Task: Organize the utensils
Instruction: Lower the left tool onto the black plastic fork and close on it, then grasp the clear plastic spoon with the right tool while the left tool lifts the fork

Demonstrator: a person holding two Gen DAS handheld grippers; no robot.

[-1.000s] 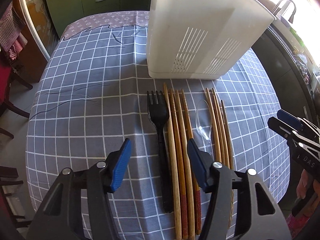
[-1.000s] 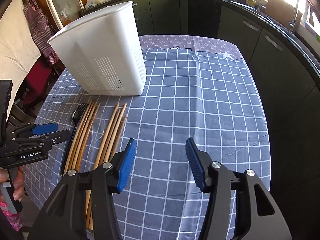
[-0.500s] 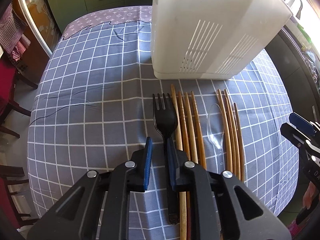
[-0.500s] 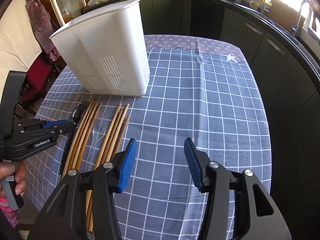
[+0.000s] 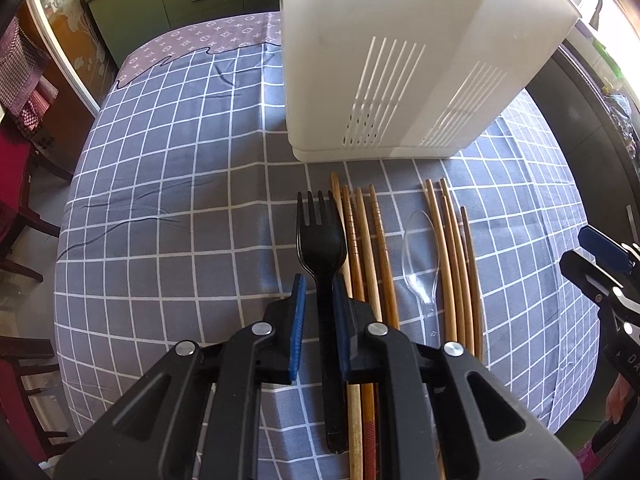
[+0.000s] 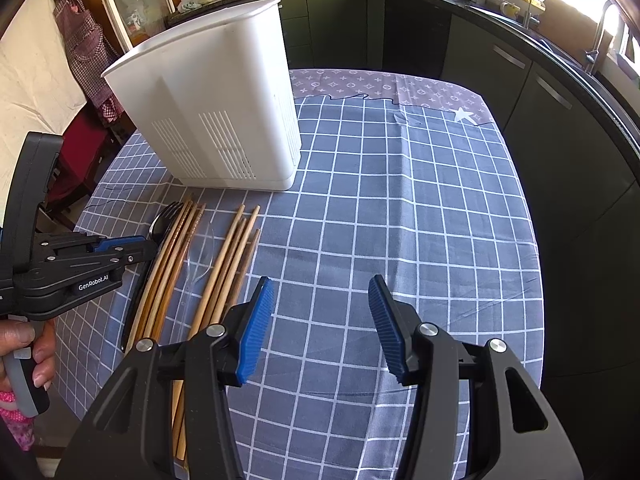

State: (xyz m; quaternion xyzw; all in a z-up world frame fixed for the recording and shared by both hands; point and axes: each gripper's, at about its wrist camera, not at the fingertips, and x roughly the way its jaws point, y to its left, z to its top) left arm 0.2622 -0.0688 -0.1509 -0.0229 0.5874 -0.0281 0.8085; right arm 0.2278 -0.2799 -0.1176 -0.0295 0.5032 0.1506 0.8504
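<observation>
the left gripper (image 5: 319, 292) points steeply down at the table (image 5: 168, 208), its blue pads closed in on the handle of the black plastic fork (image 5: 321, 236); a sliver of gap shows beside the left pad, so firm contact on that side cannot be confirmed, but the jaws stand nearly together with the handle between them. the fork lies flat on the grey checked cloth, tines toward 12 o'clock in the left wrist view, handle running back under the gripper toward 6 o'clock.

just beside the fork, at its 3 o'clock, lies a group of darker wooden chopsticks (image 5: 366, 248), parallel to it. next at 3 o'clock is a clear plastic spoon (image 5: 419, 252), bowl toward 12 o'clock, then a second group of lighter chopsticks (image 5: 454, 256). all lie flat and roughly parallel.

the white utensil holder (image 5: 400, 60) stands upright on the cloth at 12 o'clock from the utensils, near their tips but apart from them. its inside is not visible.

the right gripper (image 6: 320, 320) hovers over bare cloth at 3 o'clock from the utensils, jaws apart with nothing between them. a hand (image 6: 24, 348) grips the left tool's handle at 9 o'clock in the right wrist view.
</observation>
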